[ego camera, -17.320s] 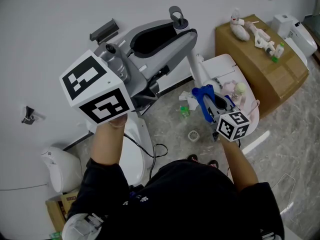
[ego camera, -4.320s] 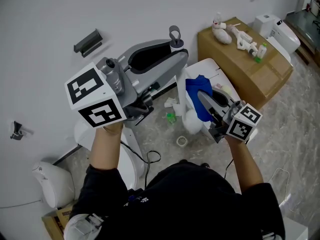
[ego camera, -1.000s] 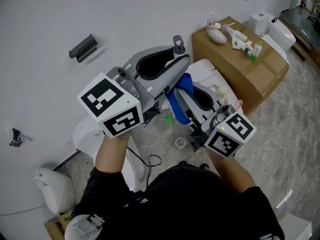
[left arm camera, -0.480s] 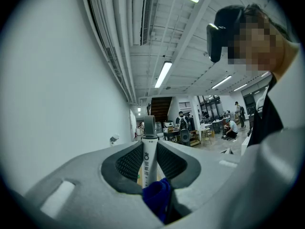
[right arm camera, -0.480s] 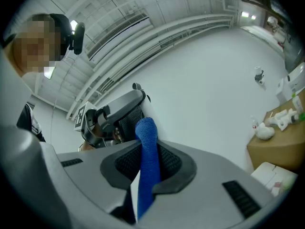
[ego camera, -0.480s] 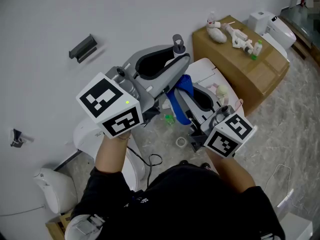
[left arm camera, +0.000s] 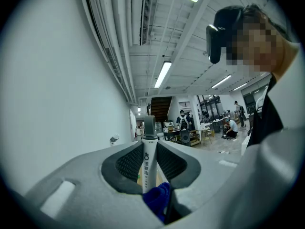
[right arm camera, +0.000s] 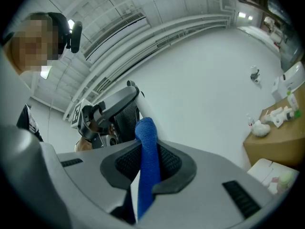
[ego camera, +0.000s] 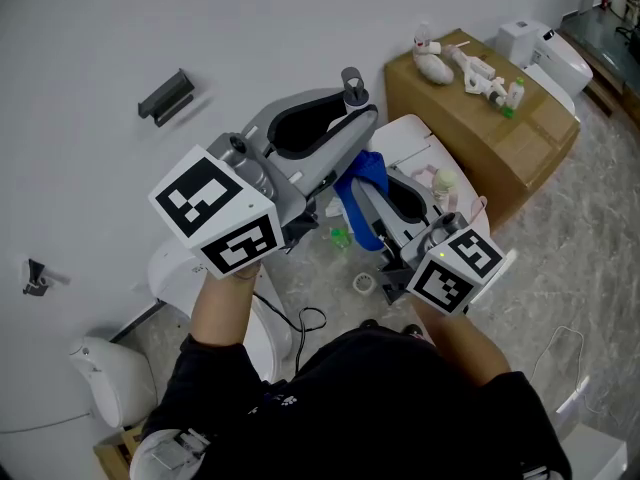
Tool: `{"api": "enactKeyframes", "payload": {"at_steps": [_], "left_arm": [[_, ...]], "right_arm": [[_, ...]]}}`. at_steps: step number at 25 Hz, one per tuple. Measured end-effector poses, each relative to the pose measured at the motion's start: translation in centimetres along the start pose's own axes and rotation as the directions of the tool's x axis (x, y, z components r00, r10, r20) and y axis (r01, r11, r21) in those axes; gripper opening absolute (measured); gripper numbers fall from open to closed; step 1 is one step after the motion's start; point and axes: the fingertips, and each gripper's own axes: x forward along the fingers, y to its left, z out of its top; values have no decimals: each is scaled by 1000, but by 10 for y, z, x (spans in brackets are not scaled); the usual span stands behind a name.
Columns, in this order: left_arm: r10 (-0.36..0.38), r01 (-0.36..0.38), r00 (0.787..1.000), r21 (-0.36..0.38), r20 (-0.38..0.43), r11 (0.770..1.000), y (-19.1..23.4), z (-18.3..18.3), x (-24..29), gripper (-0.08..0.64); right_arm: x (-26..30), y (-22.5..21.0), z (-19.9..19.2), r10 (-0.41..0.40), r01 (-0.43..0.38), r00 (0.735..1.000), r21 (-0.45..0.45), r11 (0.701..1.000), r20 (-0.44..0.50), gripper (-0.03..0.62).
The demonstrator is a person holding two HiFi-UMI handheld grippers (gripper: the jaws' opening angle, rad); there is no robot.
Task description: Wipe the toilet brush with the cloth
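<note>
Left gripper first, since it fills most of my head camera. Its jaws are clamped on the white handle of the toilet brush, which is held up in the air, with the grey hanging loop poking out past the jaw tips. Right gripper sits just beside it, jaws pinched narrow on the blue cloth. The cloth stands up out of them and lies against the brush handle close to the left jaws. I can't see the brush head. A cardboard box stands at the wall off to the right, with small objects on top.
</note>
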Motion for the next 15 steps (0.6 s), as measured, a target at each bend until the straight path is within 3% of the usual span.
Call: {"api": "enactKeyframes", "payload": {"at_steps": [15], "left_arm": [[-11, 11, 1000, 7, -7, 1000, 0, -1, 1, 91]], "right_arm": [[-4, -12, -13, -34, 34, 999, 15, 999, -21, 64]]}}
